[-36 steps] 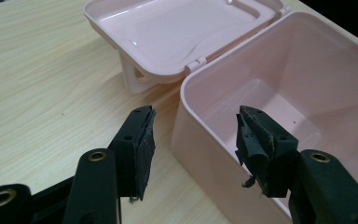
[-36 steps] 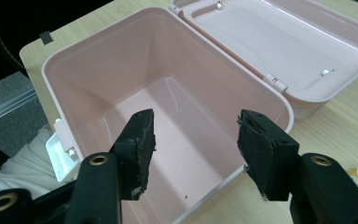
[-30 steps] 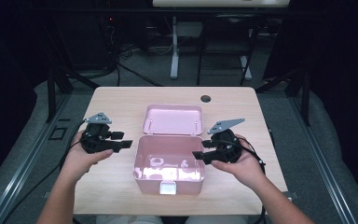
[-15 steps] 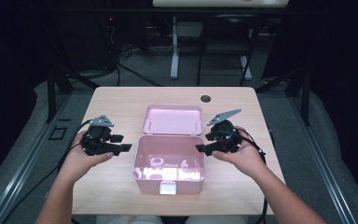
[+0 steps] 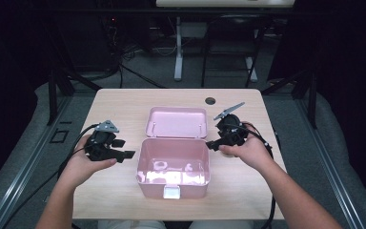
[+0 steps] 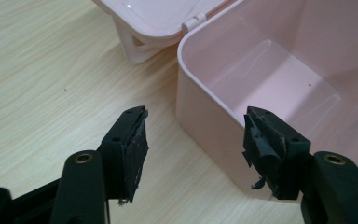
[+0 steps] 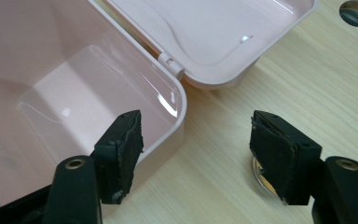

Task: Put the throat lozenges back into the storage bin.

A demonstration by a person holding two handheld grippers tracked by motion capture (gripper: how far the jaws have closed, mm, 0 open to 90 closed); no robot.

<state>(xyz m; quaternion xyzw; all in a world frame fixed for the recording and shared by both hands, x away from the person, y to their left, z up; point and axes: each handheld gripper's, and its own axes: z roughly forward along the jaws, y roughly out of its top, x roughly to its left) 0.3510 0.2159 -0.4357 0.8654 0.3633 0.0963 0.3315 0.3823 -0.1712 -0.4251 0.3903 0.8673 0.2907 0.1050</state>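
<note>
— left to right, then: what's the left gripper (image 5: pixel 127 153) doing?

— it sits just off the left wall of the pink box (image 5: pixel 173 168). its jaws have just been opening and stand wide, one over the bare table (image 5: pixel 124 100), the other over the box's rim, pressing nothing. released, i'd say.

— and the box?

— mid-table, near the front edge, open, with the lid (image 5: pixel 176 122) thrown back flat behind it on its hinge. inside looks empty.

— why flank it like that?

— my guess is each side steadies or lets go of a wall.

— the right gripper (image 5: pixel 212 144)?

— at the box's back right corner. its jaws have just been opening too, straddling the wall without touching, holding nothing. a small round thing (image 7: pixel 261 177) lies on the wood under one jaw; i can't tell what it is.
</note>
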